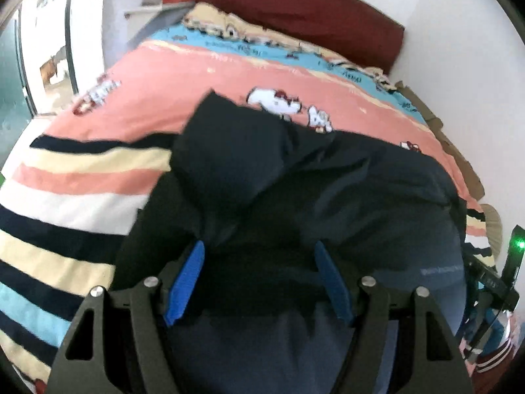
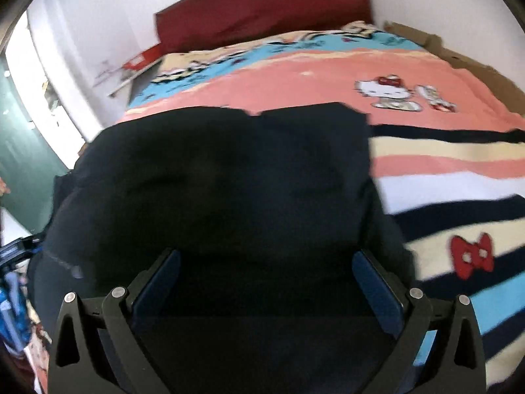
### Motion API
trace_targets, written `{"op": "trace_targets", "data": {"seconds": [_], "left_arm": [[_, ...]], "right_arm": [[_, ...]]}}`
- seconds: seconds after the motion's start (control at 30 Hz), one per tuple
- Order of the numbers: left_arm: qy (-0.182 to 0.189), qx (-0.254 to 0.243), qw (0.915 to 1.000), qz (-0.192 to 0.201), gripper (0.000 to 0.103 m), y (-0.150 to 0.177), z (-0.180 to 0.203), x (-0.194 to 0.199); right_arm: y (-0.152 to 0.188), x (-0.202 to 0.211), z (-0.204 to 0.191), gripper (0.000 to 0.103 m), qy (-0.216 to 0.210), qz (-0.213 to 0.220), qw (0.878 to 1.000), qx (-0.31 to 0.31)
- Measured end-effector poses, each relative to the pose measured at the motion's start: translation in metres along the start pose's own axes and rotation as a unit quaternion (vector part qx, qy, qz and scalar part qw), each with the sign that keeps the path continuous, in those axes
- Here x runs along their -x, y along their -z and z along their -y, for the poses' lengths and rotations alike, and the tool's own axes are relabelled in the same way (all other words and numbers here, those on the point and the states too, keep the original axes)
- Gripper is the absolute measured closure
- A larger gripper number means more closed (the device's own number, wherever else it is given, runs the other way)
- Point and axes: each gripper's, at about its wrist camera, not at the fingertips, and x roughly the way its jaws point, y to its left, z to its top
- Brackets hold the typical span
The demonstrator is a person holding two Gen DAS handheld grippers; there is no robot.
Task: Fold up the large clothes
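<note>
- Looking thru left wrist view: dark garment (image 1: 295, 180) lies on the striped cartoon bedspread (image 1: 82, 177), bunched w/ a raised hump at its far left corner, creases across the middle. Not flat, no crisp fold edge seen.
- Left gripper (image 1: 259, 279) has jaws spread wide over the garment's near edge; cloth sits between the blue pads (image 1: 187, 282) but they don't press it, so nothing pinched.
- Right wrist view: same garment (image 2: 229, 180) fills the centre, far edge roughly straight w/ a small notch. Looks part-folded or doubled, can't tell for sure (blurry).
- Right gripper (image 2: 265, 285) also spread wide, dark cloth under and between the pads, no pinch.
- Judgement: early-to-mid. Prob. still needs smoothing, then more folds; final neat stack not there yet.
</note>
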Motion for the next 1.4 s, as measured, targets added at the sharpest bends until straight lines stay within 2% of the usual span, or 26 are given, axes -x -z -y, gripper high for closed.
{"op": "trace_targets", "data": {"seconds": [0.07, 0.2, 0.33, 0.47, 0.87, 1.4], "left_arm": [[0.000, -0.012, 0.9997, 0.019, 0.034, 0.007, 0.007, 0.014], [-0.002, -0.027, 0.9986, 0.044, 0.034, 0.030, 0.021, 0.029], [-0.019, -0.051, 0.9965, 0.064, 0.034, 0.054, 0.030, 0.031], [-0.034, -0.072, 0.9932, 0.085, 0.034, 0.069, 0.037, 0.033], [-0.035, -0.095, 0.9893, 0.105, 0.034, 0.088, 0.049, 0.055], [-0.033, -0.111, 0.9846, 0.131, 0.034, 0.123, 0.073, 0.118]], "right_arm": [[0.003, 0.014, -0.006, 0.001, 0.010, 0.015, 1.000, 0.013], [0.020, 0.039, -0.023, 0.001, -0.028, 0.030, 0.999, 0.029], [0.044, 0.038, -0.032, 0.001, -0.024, 0.021, 0.998, 0.052], [0.049, 0.034, -0.019, 0.001, -0.026, 0.017, 0.999, 0.032], [0.061, 0.053, 0.000, 0.000, 0.011, 0.014, 1.000, 0.022], [0.094, 0.120, 0.026, 0.000, 0.010, 0.028, 1.000, -0.010]]}}
